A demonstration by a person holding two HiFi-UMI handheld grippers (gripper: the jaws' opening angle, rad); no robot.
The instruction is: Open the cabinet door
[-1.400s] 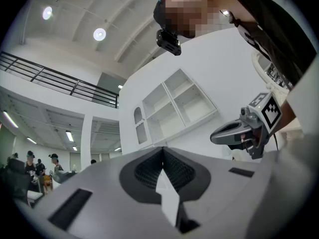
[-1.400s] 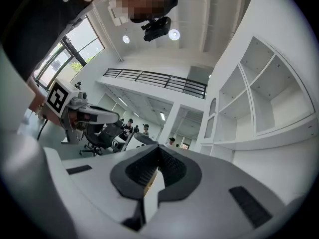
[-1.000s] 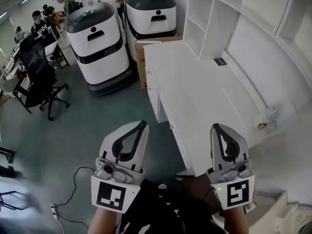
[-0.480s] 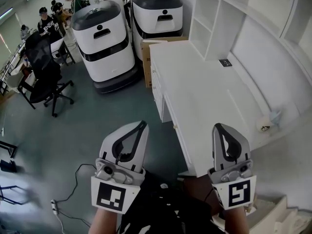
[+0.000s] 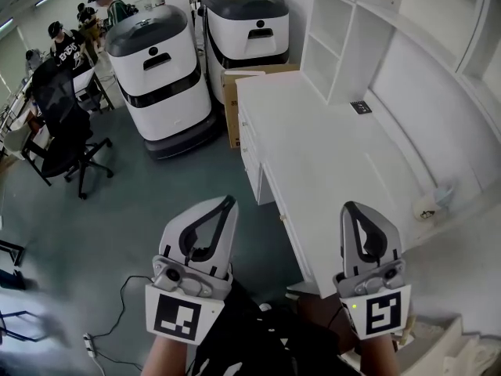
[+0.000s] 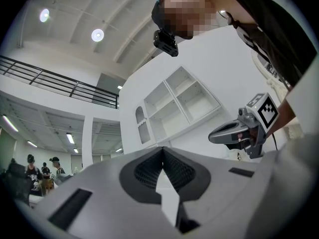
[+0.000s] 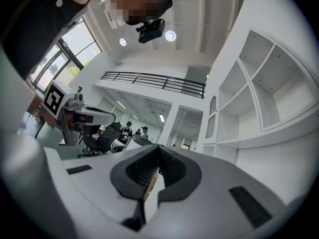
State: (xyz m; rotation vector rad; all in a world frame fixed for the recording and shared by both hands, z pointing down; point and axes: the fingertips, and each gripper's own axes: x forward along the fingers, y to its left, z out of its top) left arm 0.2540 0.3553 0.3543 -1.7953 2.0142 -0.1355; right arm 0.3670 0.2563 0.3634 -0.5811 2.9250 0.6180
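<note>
Tongs: left tongs (image 5: 228, 200) pressed together, empty, above floor (image 5: 117, 210) | right tongs (image 5: 349, 207) pressed together, empty, by near corner of white worktop (image 5: 329, 147)

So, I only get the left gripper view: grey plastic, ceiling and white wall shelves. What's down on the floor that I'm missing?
Observer: A big white machine with a dark grey top and a second machine like it stand on the grey-green floor, by the far end of the long white desk.
Visitor: Anything else down there?
Observer: A black swivel office chair left of the machines, and a brown cardboard box against the desk's far end.
Visitor: Is the other claw gripping something?
Observer: No. The right gripper has its jaws together on nothing.
</note>
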